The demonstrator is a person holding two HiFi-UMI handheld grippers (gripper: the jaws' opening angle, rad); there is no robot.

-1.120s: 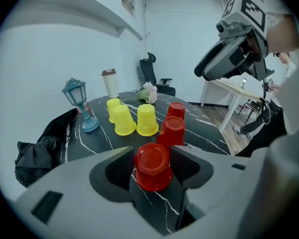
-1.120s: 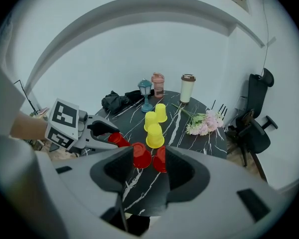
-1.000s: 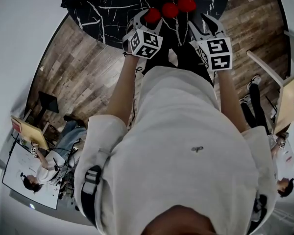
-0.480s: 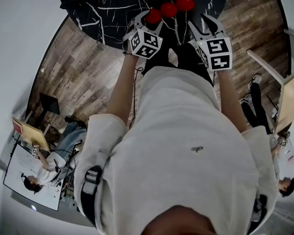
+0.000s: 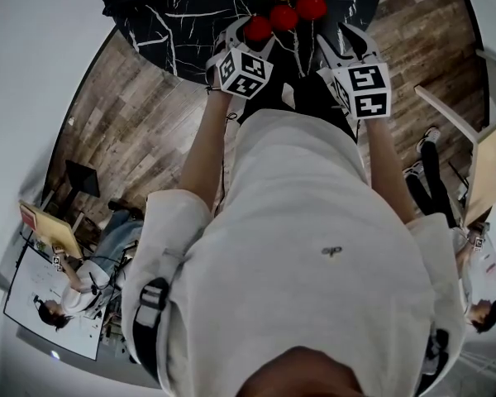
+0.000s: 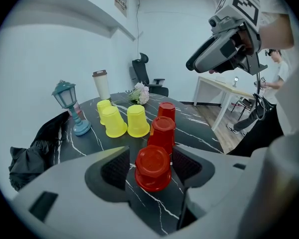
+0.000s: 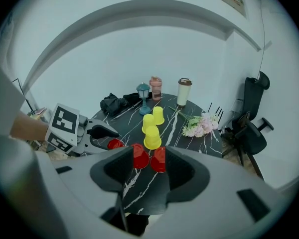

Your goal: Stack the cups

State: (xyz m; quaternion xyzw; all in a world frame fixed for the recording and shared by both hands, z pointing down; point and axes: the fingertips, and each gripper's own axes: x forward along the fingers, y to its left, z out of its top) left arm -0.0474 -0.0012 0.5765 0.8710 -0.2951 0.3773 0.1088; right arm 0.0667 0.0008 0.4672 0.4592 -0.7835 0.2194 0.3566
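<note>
Tabletop [image 5: 174, 15], round, black marble-patterned, carries all cups. Left gripper [image 5: 246, 33]: jaws wide and just been opening, straddling the nearest upside-down red plastic cup [image 6: 152, 167] without pressing it. Right gripper [image 5: 345, 41]: jaws apart, empty, near the tabletop edge. Two further red cups [image 6: 162, 133] and three yellow plastic cups [image 6: 138, 120] stand inverted behind.

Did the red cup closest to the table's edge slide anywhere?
No. The red cup stays in the same spot by the black table's near edge, just as close to the next red cup.

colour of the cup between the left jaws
The cup is red; best in left gripper view.
</note>
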